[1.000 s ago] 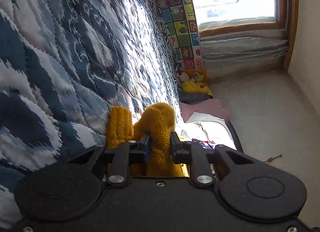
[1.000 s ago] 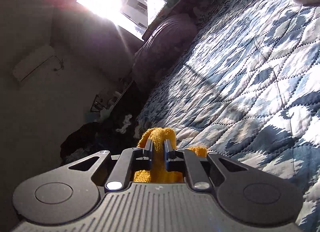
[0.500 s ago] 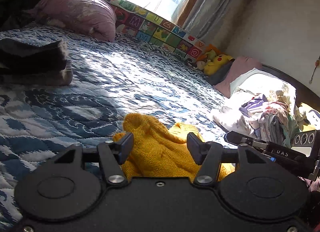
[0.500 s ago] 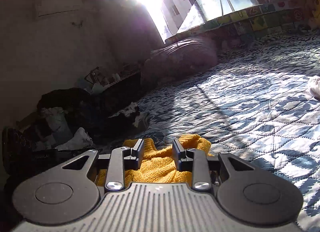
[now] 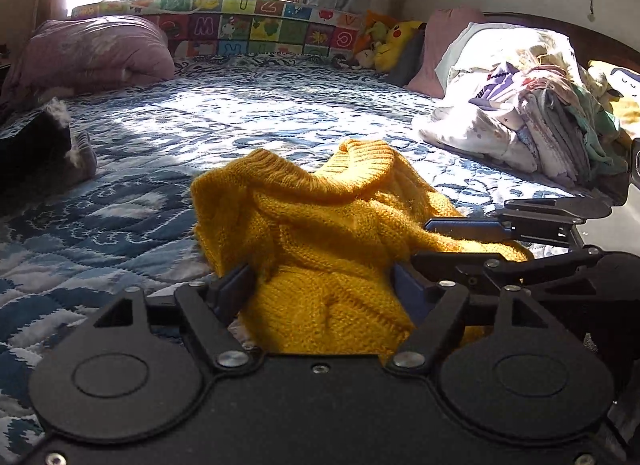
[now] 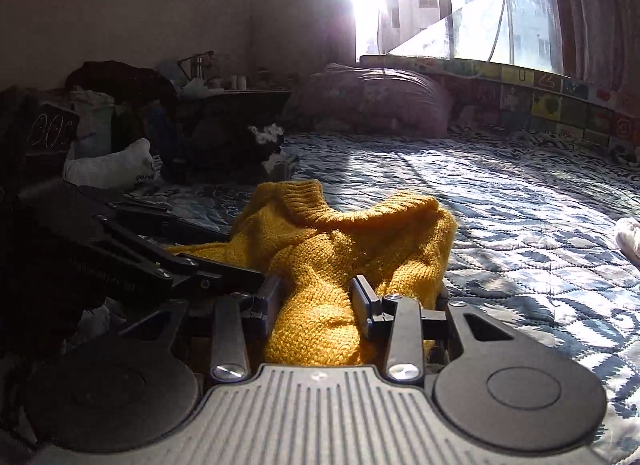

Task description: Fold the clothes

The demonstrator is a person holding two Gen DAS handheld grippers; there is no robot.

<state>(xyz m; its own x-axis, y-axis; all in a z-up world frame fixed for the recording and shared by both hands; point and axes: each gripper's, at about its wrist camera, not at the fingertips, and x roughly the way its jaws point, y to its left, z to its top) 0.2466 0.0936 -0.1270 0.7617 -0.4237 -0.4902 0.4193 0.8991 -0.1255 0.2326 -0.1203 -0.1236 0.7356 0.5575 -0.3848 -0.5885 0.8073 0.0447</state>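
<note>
A yellow knit sweater lies bunched in a heap on the blue patterned quilt. My left gripper is open wide, and the near end of the heap lies loosely between its fingers. The right gripper's fingers reach in from the right against the heap's side. In the right wrist view the sweater fills the gap of my right gripper, which is open, its pads standing off the knit. The left gripper's fingers enter from the left. The sweater's lower part is hidden behind both gripper bodies.
A stack of folded clothes sits at the right of the bed, beside pillows and plush toys. A pink duvet and a dark furry garment lie at the left. A white item is at the right edge.
Both grippers were shut on the sweater one second ago and have opened. The sweater now rests as a heap on the quilt. Both cameras have swung level.
</note>
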